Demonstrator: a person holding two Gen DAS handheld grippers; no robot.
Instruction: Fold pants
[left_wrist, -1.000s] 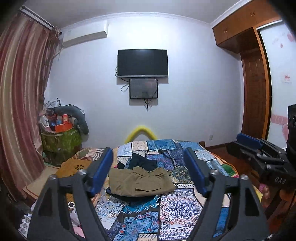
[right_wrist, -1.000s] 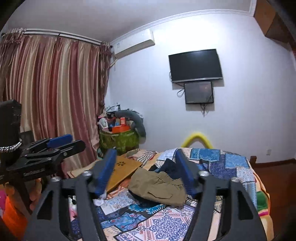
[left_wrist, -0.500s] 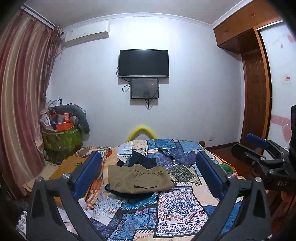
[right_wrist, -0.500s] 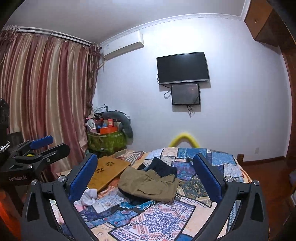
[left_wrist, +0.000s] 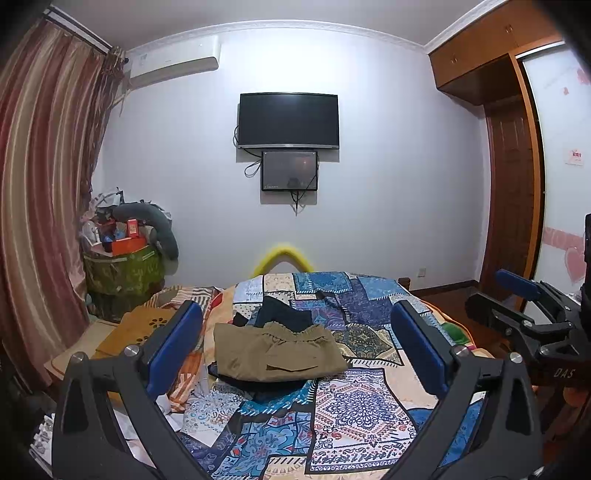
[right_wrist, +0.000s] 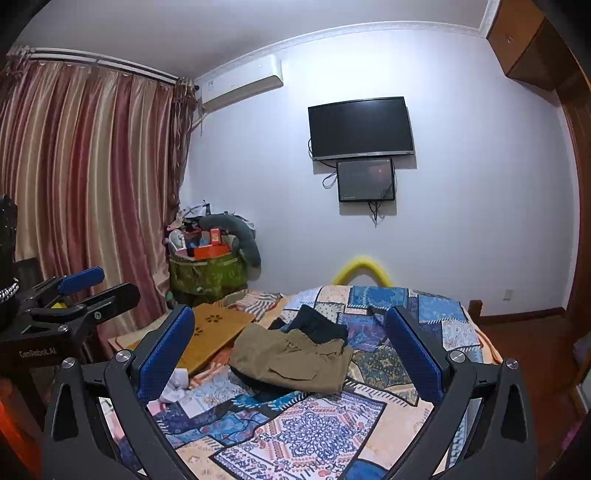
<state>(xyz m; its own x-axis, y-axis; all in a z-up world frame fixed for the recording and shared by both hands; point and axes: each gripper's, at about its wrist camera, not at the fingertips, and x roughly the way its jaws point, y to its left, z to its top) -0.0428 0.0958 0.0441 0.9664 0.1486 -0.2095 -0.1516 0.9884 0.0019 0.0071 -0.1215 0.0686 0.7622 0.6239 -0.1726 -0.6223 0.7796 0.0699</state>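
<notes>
Olive-brown pants (left_wrist: 277, 350) lie folded in a bundle on the patchwork bed cover (left_wrist: 354, 406), on top of a dark garment (left_wrist: 280, 314). They also show in the right wrist view (right_wrist: 291, 360). My left gripper (left_wrist: 295, 343) is open and empty, held above the near part of the bed, well short of the pants. My right gripper (right_wrist: 290, 347) is open and empty too, at a similar distance. Each gripper shows at the edge of the other's view: the right one (left_wrist: 524, 317) and the left one (right_wrist: 74, 291).
A wooden lap tray (right_wrist: 214, 332) lies left of the pants. A green bin (right_wrist: 207, 273) piled with clutter stands by the striped curtain (right_wrist: 81, 184). A TV (left_wrist: 288, 120) hangs on the far wall. A wardrobe (left_wrist: 513, 177) stands on the right.
Both grippers opened wider over the last second, from narrow to fully spread. Both views shifted a little. The pants have not moved.
</notes>
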